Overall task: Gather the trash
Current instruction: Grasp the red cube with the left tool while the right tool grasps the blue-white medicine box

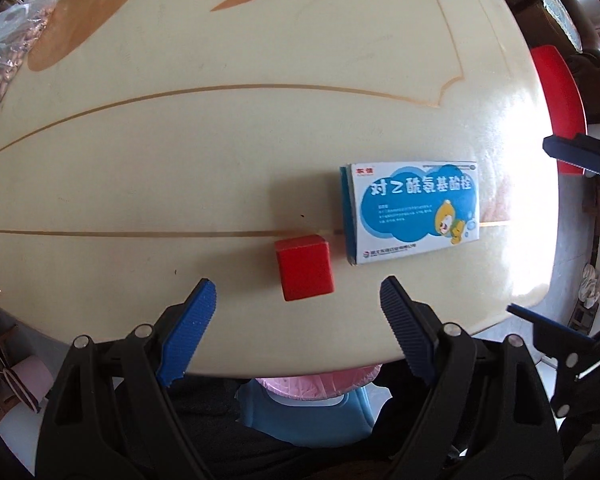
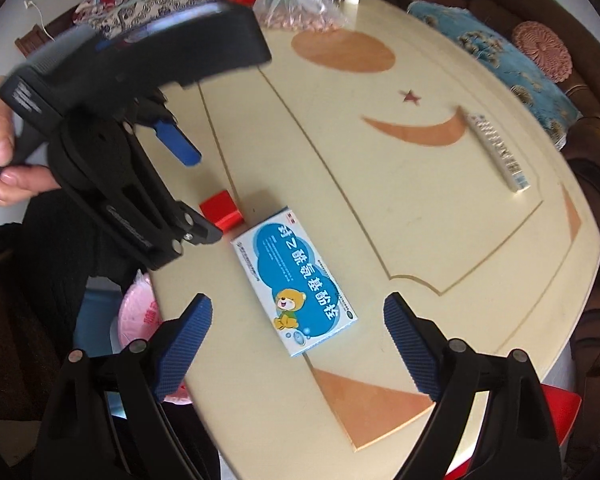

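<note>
The left gripper (image 1: 296,296) hangs over the near edge of the cream round table with tan inlay (image 1: 220,152), its blue ribbed fingers (image 1: 192,332) spread wide and holding nothing. Just beyond the fingertips sits a small red cube (image 1: 305,267), and near its right side lies a blue-and-white cardboard medicine box printed with a cartoon bear (image 1: 414,212), flat on the tabletop. The right gripper (image 2: 298,312) is likewise released, jaws apart, hovering near that box (image 2: 300,286) without touching it. Below the table's near rim stands a pink-lined bin (image 1: 320,384). Farther off rests a long white remote control (image 2: 496,150), and at the far edge a clear plastic bag of nuts (image 2: 300,8)
</note>
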